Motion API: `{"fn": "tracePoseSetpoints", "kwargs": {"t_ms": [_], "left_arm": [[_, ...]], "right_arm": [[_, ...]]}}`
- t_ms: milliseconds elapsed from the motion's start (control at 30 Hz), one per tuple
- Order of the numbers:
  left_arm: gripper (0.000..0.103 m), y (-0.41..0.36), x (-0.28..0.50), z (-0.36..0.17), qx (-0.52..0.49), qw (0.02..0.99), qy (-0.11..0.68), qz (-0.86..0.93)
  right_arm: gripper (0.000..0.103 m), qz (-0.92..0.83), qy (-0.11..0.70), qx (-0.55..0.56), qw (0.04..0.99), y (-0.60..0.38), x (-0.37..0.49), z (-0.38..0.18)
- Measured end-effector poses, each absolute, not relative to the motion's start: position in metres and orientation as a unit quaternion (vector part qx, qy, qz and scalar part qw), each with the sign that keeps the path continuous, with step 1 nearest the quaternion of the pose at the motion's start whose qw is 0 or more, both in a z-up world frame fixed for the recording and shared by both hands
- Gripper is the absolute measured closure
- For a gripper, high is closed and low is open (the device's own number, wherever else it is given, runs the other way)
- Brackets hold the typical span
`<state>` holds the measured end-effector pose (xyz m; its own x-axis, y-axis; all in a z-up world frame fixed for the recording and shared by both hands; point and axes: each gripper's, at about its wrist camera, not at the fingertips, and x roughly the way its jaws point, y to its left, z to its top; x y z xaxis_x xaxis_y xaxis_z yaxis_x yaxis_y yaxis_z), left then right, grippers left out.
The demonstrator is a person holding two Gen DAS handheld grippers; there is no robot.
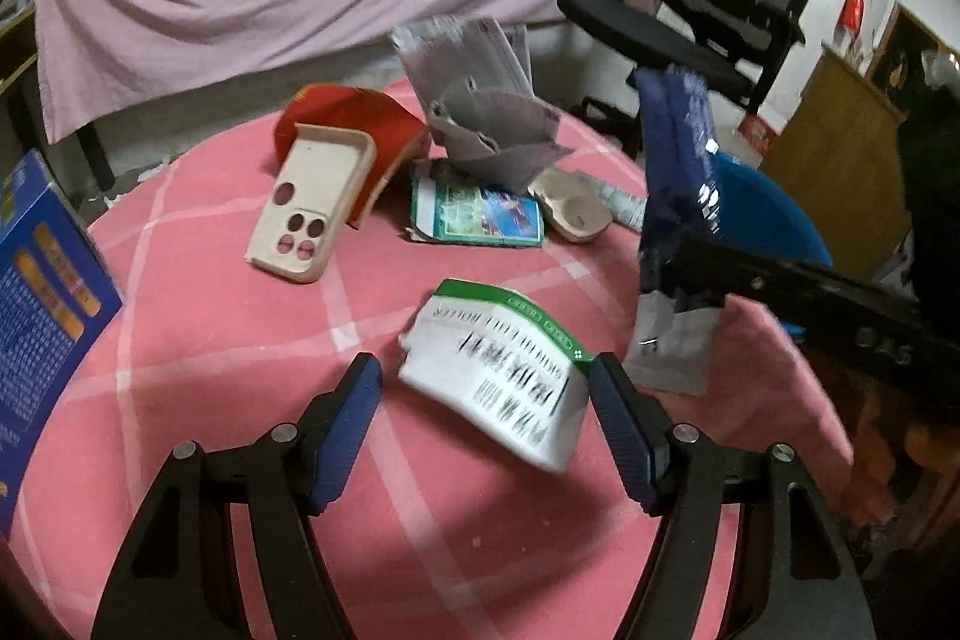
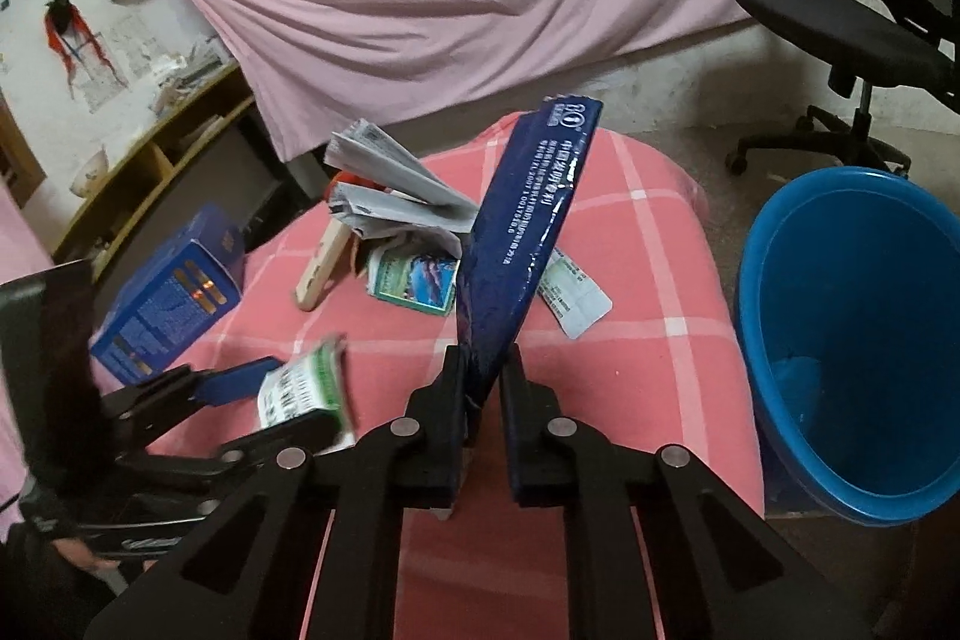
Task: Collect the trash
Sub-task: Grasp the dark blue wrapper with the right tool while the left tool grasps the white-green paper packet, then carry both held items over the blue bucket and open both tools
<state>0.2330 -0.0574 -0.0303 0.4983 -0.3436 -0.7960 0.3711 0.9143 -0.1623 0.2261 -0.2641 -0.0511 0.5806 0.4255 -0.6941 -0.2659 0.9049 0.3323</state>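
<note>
My left gripper is open over the pink checked table. A white and green paper packet lies between its fingers, leaning against the right finger; it also shows in the right wrist view. My right gripper is shut on a dark blue foil wrapper, held upright above the table; the wrapper also shows in the left wrist view. A blue bin stands on the floor to the right of the table.
On the table lie a beige phone case, a red carton, crumpled grey paper, a green picture card, a beige pulp tray and a blue box. A black office chair stands behind.
</note>
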Motion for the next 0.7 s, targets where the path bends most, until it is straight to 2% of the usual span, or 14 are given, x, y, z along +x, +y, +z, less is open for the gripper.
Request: {"fn": "tracePoseSetpoints", "kwargs": {"t_ms": [33, 100, 167, 300, 333, 533, 700], "left_arm": [[0.039, -0.059, 0.235, -0.032, 0.021, 0.863, 0.460, -0.206], [0.052, -0.062, 0.234, -0.034, 0.030, 0.863, 0.460, -0.206], [0.075, -0.064, 0.234, -0.034, 0.038, 0.864, 0.457, -0.209], [0.094, -0.068, 0.231, -0.034, 0.031, 0.866, 0.450, -0.216], [0.096, -0.069, 0.229, -0.033, 0.029, 0.868, 0.446, -0.216], [0.097, -0.069, 0.212, -0.020, 0.033, 0.903, 0.388, -0.184], [0.097, -0.072, 0.192, 0.010, 0.028, 0.941, 0.293, -0.168]], "right_arm": [[0.095, 0.197, 0.411, 0.098, 0.885, -0.264, 0.226, -0.051], [0.095, 0.202, 0.404, 0.100, 0.887, -0.265, 0.224, -0.050], [0.096, 0.205, 0.397, 0.101, 0.889, -0.265, 0.222, -0.049], [0.096, 0.215, 0.382, 0.111, 0.892, -0.269, 0.215, -0.046], [0.096, 0.218, 0.377, 0.114, 0.893, -0.270, 0.214, -0.045], [0.097, 0.240, 0.333, 0.104, 0.906, -0.269, 0.196, -0.034], [0.097, 0.238, 0.251, 0.088, 0.934, -0.274, 0.173, -0.015]]}}
